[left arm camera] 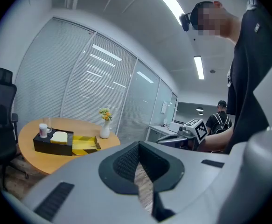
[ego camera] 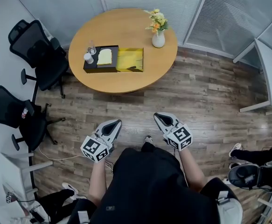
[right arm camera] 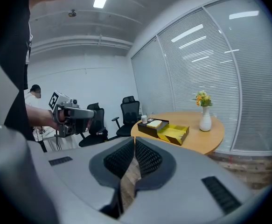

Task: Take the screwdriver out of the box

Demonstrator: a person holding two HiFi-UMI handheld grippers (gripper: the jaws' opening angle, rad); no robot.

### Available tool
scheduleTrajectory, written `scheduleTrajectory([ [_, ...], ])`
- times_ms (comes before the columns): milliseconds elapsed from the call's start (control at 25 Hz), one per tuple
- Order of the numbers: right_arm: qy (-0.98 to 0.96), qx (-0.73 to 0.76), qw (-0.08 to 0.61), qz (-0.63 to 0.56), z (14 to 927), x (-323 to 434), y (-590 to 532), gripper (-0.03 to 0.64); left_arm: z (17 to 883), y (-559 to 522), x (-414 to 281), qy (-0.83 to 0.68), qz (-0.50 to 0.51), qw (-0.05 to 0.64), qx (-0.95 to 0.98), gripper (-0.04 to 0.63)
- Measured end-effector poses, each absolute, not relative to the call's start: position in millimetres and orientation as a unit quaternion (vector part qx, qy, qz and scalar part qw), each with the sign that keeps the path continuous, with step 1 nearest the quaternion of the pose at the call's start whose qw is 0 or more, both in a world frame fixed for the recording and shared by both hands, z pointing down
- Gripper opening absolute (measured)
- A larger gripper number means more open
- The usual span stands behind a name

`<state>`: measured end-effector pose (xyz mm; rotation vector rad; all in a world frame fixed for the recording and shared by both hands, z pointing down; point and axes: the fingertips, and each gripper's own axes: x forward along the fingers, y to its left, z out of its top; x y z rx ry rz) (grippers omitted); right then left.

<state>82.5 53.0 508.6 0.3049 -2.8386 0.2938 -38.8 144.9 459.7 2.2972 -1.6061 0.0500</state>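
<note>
Held at my waist, left gripper [ego camera: 117,122] and right gripper [ego camera: 158,116] have fingers [left arm camera: 126,160] pressed together, empty, since the box [ego camera: 103,68] sits well apart on the table [ego camera: 126,27].

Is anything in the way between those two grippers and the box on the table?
Nothing visible. Only bare floor lies between the left gripper, the right gripper and the table, where the box sits. The chairs stand off to the left. The screwdriver is too small to make out.
</note>
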Motion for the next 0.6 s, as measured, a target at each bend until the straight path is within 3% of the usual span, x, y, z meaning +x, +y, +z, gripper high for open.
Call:
scheduleTrajectory([
  [600,-0.981,0.105,0.134,0.097,509,87,19,0.008,461,100,-32,-0.558,0.017,0.162,0.813,0.006],
])
